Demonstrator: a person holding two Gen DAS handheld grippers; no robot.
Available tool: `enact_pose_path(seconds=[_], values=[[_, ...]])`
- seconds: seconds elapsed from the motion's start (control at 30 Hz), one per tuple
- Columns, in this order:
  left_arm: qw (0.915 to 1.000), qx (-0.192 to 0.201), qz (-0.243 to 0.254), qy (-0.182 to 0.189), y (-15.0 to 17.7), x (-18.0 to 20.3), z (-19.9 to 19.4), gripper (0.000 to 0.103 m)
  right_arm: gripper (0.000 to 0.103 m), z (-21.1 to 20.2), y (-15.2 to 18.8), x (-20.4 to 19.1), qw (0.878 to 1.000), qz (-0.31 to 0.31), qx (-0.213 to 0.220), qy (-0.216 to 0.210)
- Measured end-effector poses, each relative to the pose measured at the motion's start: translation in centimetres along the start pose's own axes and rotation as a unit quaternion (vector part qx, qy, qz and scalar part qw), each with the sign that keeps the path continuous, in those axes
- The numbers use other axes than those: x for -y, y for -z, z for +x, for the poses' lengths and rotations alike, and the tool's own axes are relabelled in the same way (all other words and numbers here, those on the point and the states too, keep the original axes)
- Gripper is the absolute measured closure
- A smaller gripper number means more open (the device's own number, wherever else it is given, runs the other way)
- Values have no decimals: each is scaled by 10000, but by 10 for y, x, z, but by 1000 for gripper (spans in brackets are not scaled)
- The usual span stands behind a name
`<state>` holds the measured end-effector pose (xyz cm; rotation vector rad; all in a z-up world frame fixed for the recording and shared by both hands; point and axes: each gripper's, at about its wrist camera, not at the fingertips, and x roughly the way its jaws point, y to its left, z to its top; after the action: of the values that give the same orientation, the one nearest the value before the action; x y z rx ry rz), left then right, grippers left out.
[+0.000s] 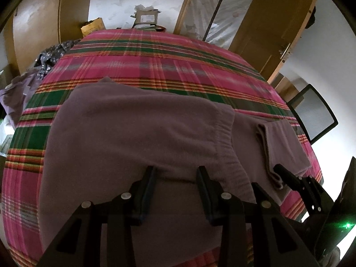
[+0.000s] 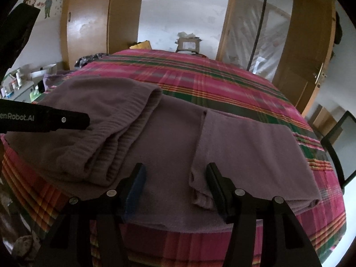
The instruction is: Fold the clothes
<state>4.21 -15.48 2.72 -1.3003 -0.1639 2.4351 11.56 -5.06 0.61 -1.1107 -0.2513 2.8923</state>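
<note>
A: Bedroom, daylight. I have both claws tilted down over the near edge of the plaid bedspread (image 1: 169,66). My left gripper (image 1: 176,171) hangs above the ribbed hem of the mauve sweater (image 1: 133,129); my right gripper (image 2: 175,169) sits over the garment's flat middle.

B: How many garments do I count?

A: One mauve sweater spread on the bed, with one folded sleeve (image 2: 249,146) lying on its right side. A dark floral cloth (image 1: 52,55) and a pale purple one (image 1: 15,95) are bunched at the bed's left edge. One mesh-backed chair (image 1: 316,113) stands at the right.

B: And the claws?

A: Two, each with its jaws parted and nothing clamped. The left's fingers are well apart just over the hem. The right's are wider; its right finger (image 2: 217,184) is just beside the sleeve's cuff, though I cannot tell whether it touches.
</note>
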Motion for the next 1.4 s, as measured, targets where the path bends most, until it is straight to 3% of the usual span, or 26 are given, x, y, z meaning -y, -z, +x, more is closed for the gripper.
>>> enact_pose_path(seconds=[0.33, 0.47, 0.67, 0.77, 0.97, 1.1, 1.27, 1.4], values=[[9991, 163, -356, 134, -4, -32, -25, 64, 44, -24, -4, -6, 9983, -23, 483, -316], [9974, 472, -455, -289, -6, -49, -46, 64, 44, -32, -13, -15, 9962, -141, 716, -478], [9899, 604, -1161, -546, -7, -100, -66, 64, 44, -45, -18, -44, 9860, -558, 1110, -1114], [9861, 581, -1448, -566, -3, -120, -69, 64, 44, -49, -20, -64, 9800, -897, 1290, -1225], [9853, 197, -1601, -570, 6, -131, -59, 64, 44, -42, -25, -95, 9690, -1270, 1065, -1832], [9832, 95, -1707, -639, 15, -141, -59, 64, 44, -43, -24, -126, 9543, -1684, 1022, -2245], [9812, 37, -1796, -704, 19, -149, -60, 64, 44, -48, -22, -157, 9380, -2093, 1077, -2543], [9804, 47, -1858, -653, 20, -154, -59, 64, 44, -44, -23, -171, 9325, -2241, 1044, -2632]])
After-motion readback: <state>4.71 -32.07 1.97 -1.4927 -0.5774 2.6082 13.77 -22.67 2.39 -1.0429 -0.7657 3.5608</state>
